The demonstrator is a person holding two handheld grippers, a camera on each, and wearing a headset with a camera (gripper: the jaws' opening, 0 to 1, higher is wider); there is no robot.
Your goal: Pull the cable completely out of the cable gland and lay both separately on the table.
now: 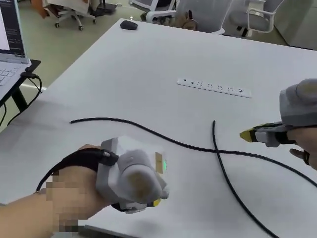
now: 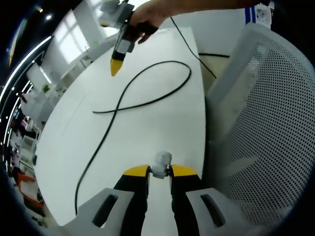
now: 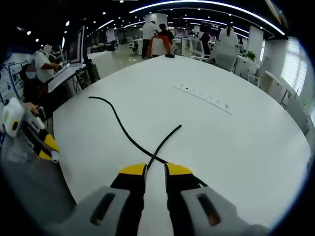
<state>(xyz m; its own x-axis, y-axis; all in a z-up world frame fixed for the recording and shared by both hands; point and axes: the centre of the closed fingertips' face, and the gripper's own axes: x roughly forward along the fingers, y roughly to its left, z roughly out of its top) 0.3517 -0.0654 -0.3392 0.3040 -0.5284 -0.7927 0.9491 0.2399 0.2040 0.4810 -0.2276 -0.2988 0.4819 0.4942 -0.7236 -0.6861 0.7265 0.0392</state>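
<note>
On table, power strip toward far side. Cable on table, nearer person than power strip, crossing itself on strip's near side. Mouse far-left of power strip, at table's far edge. Laptop off table, well left of power strip. Left gripper near-left of power strip, by table's near edge, cable gland between its jaws, apart from cable. Right gripper near-right of power strip, beside cable's crossing.

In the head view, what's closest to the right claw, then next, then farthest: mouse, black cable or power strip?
1. Black cable, just left of the right claw.
2. Power strip, mid-table beyond it.
3. Mouse, at the far edge.
</note>
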